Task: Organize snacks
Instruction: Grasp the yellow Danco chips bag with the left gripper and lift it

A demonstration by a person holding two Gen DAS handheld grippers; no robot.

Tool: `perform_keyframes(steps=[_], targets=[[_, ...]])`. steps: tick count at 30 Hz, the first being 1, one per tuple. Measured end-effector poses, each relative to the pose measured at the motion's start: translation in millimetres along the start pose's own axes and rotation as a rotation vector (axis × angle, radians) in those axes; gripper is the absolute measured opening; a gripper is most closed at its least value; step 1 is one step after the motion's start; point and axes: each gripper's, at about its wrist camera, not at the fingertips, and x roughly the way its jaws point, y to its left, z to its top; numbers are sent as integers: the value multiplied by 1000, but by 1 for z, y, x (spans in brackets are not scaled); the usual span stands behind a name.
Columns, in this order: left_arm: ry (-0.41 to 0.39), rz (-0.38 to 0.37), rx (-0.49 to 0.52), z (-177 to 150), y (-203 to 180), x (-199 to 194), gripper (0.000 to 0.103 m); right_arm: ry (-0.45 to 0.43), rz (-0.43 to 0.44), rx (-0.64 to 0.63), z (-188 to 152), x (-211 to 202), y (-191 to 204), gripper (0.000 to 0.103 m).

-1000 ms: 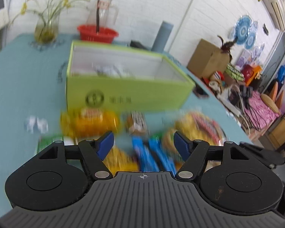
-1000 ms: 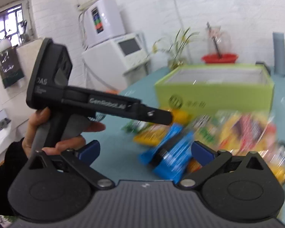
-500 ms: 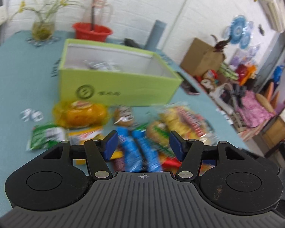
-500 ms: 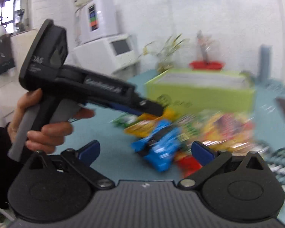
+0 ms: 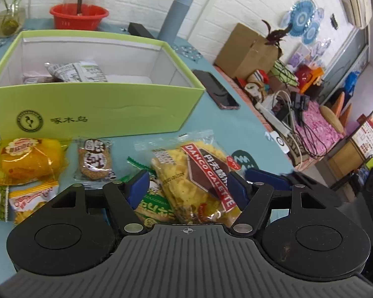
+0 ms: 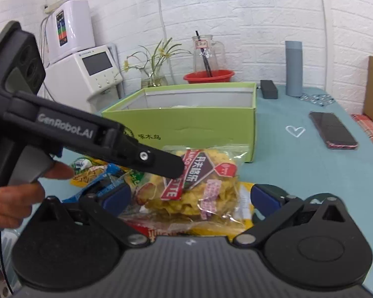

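Note:
A clear pack of yellow galette crisps with a red-brown label (image 5: 199,173) lies on the teal table, between the open fingers of my left gripper (image 5: 187,186). It also shows in the right wrist view (image 6: 199,186), between the open fingers of my right gripper (image 6: 190,196). Neither gripper holds it. A green open box (image 5: 94,109) stands behind the snacks, with a few wrapped packs inside (image 5: 74,72). Several loose snacks lie in front: an orange pack (image 5: 24,159), a round biscuit pack (image 5: 94,160), a green pack (image 5: 154,206).
A phone (image 5: 215,89) lies right of the box, near the table's right edge. A red bowl (image 5: 78,16), grey cylinder (image 5: 175,17) and plant vase (image 5: 6,18) stand behind the box. The left gripper's body (image 6: 62,129) crosses the right wrist view.
Both grippers have swung right and closer, from the blue packs to the galette crisp pack. Both stay open.

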Motion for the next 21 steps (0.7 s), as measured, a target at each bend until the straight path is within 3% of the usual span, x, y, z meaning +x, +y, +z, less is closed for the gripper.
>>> perform_keyframes(steps=[2,4,8,13,17,19,21], targets=[[29,-19,1,-2,-3,7,37,-4,19,-22,-3,0,9,102],[17,-1,15,-7,-7,8,34,-12,-15,-73,-5,-2,19,101],[-19,9,16,-12,-11,-7,14,-23,-19,-45,-11,-13,20,99],[-8,18,9,-18,-10,-10,20,-21,-7,-11,-13,-11,22,100],[-27,38,22,-24,-10,-14,36,-36,-45,-14,-15,-15,20,102],[-27,28,18,-25,-9,-13,35,-37,-40,8,-15,-16,18,102],[-4,-6,10,-25,-10,-7,27,-24,-24,1,-15,-12,20,100]])
